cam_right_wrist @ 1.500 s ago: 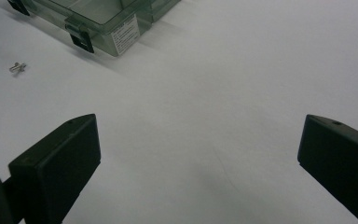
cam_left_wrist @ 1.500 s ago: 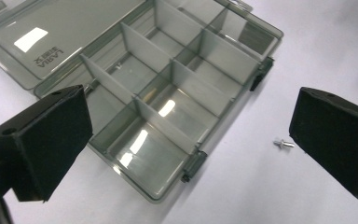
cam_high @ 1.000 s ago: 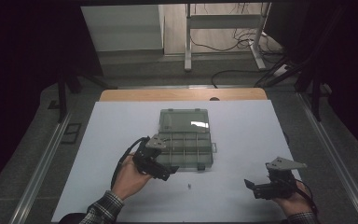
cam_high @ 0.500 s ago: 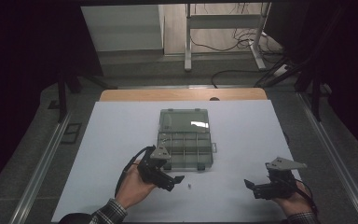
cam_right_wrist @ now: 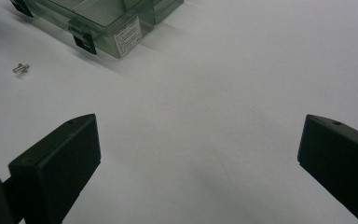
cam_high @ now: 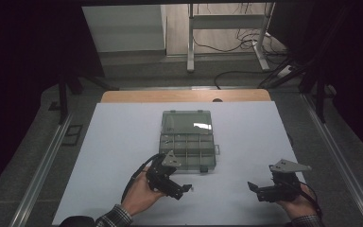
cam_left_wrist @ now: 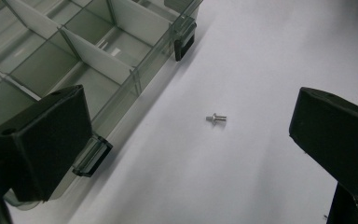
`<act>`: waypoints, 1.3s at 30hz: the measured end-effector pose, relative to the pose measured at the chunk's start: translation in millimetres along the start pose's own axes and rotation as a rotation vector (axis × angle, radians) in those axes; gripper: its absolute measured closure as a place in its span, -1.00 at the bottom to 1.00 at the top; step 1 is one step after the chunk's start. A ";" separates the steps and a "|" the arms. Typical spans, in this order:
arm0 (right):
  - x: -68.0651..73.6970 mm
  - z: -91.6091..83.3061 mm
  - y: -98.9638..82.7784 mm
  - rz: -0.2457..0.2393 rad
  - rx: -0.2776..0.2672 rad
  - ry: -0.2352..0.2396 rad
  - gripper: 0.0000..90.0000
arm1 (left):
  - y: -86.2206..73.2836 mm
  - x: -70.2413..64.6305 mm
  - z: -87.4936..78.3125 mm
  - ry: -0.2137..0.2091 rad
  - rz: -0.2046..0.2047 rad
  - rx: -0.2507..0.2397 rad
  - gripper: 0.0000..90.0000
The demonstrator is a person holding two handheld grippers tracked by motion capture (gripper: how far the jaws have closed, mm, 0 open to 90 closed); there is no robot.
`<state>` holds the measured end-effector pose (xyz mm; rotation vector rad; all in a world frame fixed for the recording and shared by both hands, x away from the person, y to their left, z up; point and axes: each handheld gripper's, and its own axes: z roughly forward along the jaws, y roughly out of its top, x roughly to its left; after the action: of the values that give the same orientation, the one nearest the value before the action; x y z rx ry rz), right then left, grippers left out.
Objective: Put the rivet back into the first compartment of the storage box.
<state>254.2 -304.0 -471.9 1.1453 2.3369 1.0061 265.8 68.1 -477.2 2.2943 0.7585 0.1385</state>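
My left claw (cam_left_wrist: 186, 140) hangs spread over the screw (cam_left_wrist: 216, 119) lying loose on the white surface (cam_left_wrist: 270, 56) just beside the box (cam_left_wrist: 88, 51); tiny, hard, slippery, likely to roll, so I'd pinch its shank squarely.

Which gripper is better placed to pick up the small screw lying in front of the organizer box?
Left. The left gripper is open with the screw lying on the table between its jaws, right beside the organizer box. The right gripper is open too, but sits well off to the side.
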 end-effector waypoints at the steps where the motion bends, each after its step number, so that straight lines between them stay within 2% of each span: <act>1: 0.0 0.0 0.1 0.001 0.000 0.000 -1.00 | 0.0 -0.1 1.0 -0.012 -0.005 0.000 -1.00; 2: 0.1 0.1 0.2 0.001 0.000 0.000 -1.00 | 0.0 -0.3 1.9 -0.022 -0.003 0.002 -1.00; 4: 0.2 0.4 0.4 0.000 0.000 0.000 -1.00 | 0.5 -2.3 5.4 -0.017 0.009 0.026 -1.00; 6: 0.2 0.4 0.4 -0.003 0.000 0.001 -1.00 | 0.7 -4.7 8.6 -0.013 0.007 0.027 -0.99; 7: 0.1 0.4 0.4 -0.003 0.000 0.001 -1.00 | 1.1 -4.3 9.4 -0.013 0.027 0.047 -0.95; 9: -0.1 0.5 0.3 0.000 0.000 0.001 -1.00 | 1.8 -5.4 13.7 -0.004 0.032 0.065 -0.90; 16: 0.1 0.4 0.2 -0.002 0.002 0.000 -1.00 | 1.5 -6.3 29.1 -0.032 0.059 0.126 -0.24; 19: 0.1 0.6 0.2 -0.001 0.003 0.002 -1.00 | 2.0 -6.2 36.1 -0.052 0.050 0.142 0.04; 24: 0.1 0.6 0.0 -0.003 0.004 0.002 -1.00 | 2.5 -8.0 48.5 -0.080 0.024 0.151 0.28; 25: 0.0 0.5 0.0 -0.003 0.004 0.002 -1.00 | 2.5 -7.6 50.1 -0.084 0.035 0.166 0.32; 27: -0.1 0.5 0.0 -0.002 0.004 0.002 -1.00 | 1.6 -9.1 54.3 -0.080 0.030 0.170 0.37; 29: 0.1 0.5 0.0 -0.004 0.004 0.003 -1.00 | 1.1 -9.2 56.5 -0.066 0.053 0.187 0.42; 33: 0.0 0.5 -0.2 -0.005 0.004 0.002 -1.00 | 0.2 -11.2 56.0 -0.035 0.075 0.181 0.62; 39: 0.2 0.6 -0.2 -0.006 0.005 0.003 -1.00 | 0.7 -14.0 55.8 -0.020 0.092 0.189 0.65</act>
<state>254.3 -303.7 -472.5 1.1386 2.3457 1.0010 271.5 26.8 -516.8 2.5071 0.6806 0.0891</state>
